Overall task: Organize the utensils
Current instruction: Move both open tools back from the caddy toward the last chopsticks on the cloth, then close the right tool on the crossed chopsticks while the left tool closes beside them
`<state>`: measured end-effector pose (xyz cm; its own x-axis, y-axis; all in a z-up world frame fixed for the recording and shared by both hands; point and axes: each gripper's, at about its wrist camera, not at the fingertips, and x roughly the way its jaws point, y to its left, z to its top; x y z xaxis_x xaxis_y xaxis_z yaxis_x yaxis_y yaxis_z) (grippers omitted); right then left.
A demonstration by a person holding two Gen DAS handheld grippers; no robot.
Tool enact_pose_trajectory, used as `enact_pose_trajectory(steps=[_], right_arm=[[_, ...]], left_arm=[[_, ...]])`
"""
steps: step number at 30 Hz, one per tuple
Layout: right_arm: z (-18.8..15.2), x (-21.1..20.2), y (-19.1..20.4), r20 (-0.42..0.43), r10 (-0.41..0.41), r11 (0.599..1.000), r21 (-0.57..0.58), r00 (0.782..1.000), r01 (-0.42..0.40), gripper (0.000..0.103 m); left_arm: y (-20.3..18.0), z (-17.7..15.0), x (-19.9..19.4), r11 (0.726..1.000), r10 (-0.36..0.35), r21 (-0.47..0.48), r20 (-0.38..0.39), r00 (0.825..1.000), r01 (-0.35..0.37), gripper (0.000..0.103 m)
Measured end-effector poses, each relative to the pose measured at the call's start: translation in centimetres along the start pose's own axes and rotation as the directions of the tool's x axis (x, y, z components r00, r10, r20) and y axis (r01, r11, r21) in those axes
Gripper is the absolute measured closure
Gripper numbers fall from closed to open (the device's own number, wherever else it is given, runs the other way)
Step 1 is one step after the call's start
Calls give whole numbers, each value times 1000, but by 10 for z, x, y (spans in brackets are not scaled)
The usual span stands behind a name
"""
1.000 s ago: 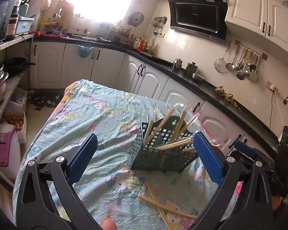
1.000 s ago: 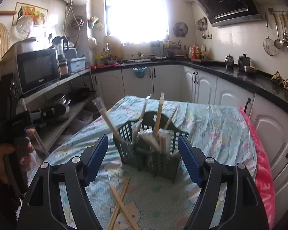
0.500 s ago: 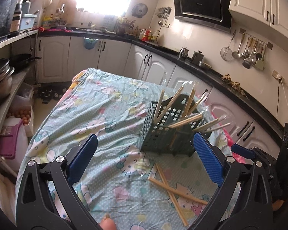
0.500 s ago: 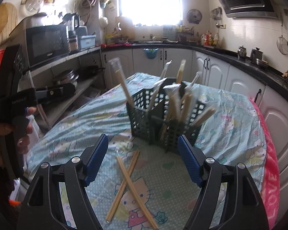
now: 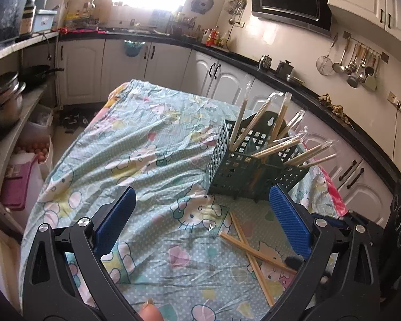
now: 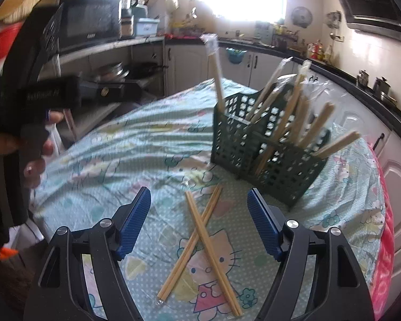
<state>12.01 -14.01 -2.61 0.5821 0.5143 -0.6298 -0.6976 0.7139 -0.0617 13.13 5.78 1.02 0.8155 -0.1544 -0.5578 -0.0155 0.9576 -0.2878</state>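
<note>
A dark green slotted utensil basket (image 5: 243, 171) (image 6: 267, 155) stands on the cartoon-print tablecloth (image 5: 136, 160) and holds several wrapped wooden chopsticks. Crossed chopstick pairs (image 5: 254, 243) (image 6: 203, 227) lie flat on the cloth in front of it. My left gripper (image 5: 200, 214) is open and empty, above the cloth to the left of the loose chopsticks. My right gripper (image 6: 199, 222) is open and empty, its jaws on either side of the crossed chopsticks and above them. The left gripper's body with the hand holding it (image 6: 34, 123) shows at the left of the right wrist view.
Kitchen counters and white cabinets (image 5: 227, 77) ring the table. Shelves with pots (image 5: 5, 99) stand to the left. A pink towel (image 6: 385, 235) hangs at the table's right edge. A microwave (image 6: 88, 21) sits on the left shelf.
Both grippers have drawn back from the basket and tilted down, so the loose crossed chopsticks now lie closer under them. The right gripper sits over the chopsticks. Both stay open.
</note>
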Motion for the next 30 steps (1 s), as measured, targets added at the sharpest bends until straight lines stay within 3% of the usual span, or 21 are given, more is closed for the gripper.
enact_pose_trajectory(steps=[9,11,14,16,24,30], right_arm=[[-13,48,15,-106,0,997,-82,994,-9,53],[-15,57,17,-118,-3,995,-100,993,-9,58],[-18,72,17,-144,-18,994,-107,989,3,63],[-18,79,15,-156,-24,995,-104,987,7,66],[-26,91,0,-190,-31,997,-74,981,17,89],[-32,74,-16,-202,19,999,-42,979,-28,97]], left_arm=[[11,-11,42,996,-44,-82,-111,993,35,12],[13,-11,53,995,-56,-94,-143,988,43,29],[17,-13,73,992,-72,-119,-198,978,49,45],[18,-14,84,989,-86,-133,-228,970,57,49],[4,-14,119,986,-137,-138,-312,940,98,49],[-9,-19,142,982,-170,-142,-380,909,124,49]])
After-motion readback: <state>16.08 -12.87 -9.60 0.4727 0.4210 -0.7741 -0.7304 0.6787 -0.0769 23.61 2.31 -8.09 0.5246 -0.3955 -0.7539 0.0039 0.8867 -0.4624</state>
